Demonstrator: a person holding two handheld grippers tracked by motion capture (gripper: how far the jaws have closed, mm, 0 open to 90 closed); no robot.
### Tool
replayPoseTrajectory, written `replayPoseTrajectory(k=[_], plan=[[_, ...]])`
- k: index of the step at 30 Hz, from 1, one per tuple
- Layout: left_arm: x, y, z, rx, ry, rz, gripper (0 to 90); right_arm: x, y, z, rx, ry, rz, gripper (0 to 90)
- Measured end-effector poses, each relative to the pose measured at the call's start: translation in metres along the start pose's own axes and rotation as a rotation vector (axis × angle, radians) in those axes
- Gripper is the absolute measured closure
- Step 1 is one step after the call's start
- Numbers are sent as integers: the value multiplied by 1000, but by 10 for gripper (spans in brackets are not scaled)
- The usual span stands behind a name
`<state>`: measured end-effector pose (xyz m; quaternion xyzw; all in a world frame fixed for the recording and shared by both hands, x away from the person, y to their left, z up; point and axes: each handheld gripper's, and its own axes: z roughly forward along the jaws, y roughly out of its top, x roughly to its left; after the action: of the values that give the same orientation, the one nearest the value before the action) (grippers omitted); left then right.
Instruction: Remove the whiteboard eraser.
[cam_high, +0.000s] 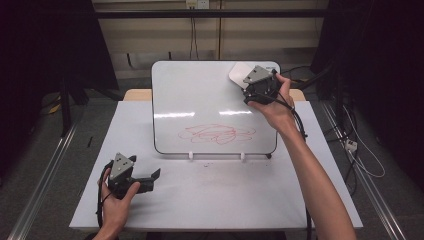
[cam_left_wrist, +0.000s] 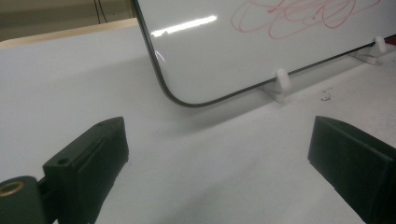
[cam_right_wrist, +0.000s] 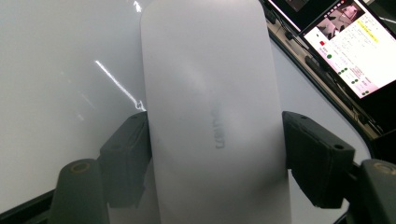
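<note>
**Right gripper takes the eraser at the whiteboard's top corner**

The right gripper (cam_high: 248, 85) is at about one o'clock on the surface (cam_high: 210, 200), its fingers (cam_right_wrist: 126, 154) clamped on the long sides of the white eraser (cam_right_wrist: 210, 107), which lies flat on the whiteboard (cam_high: 200, 95) at its upper right corner. Gripping it across its width likely leaves the felt face free to sweep the board. The red scribble (cam_high: 220, 133), low on the board near six o'clock of its face, looks untouched, so wiping has not yet begun. The left gripper (cam_high: 150, 181) rests at about seven o'clock, fingers (cam_left_wrist: 88, 158) wide apart on nothing, probably parked clear of the board's stands.
</note>
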<state>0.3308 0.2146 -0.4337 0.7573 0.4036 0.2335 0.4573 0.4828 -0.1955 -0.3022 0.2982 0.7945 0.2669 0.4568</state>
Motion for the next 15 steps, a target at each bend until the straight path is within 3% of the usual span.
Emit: replayPoseTrajectory(k=[9, 15], plan=[[-1, 0, -1, -8, 3, -4, 48, 1, 4, 0, 30, 6, -11, 306], [-1, 0, -1, -6, 4, -4, 48, -1, 7, -1, 52, 31, 21, 312]])
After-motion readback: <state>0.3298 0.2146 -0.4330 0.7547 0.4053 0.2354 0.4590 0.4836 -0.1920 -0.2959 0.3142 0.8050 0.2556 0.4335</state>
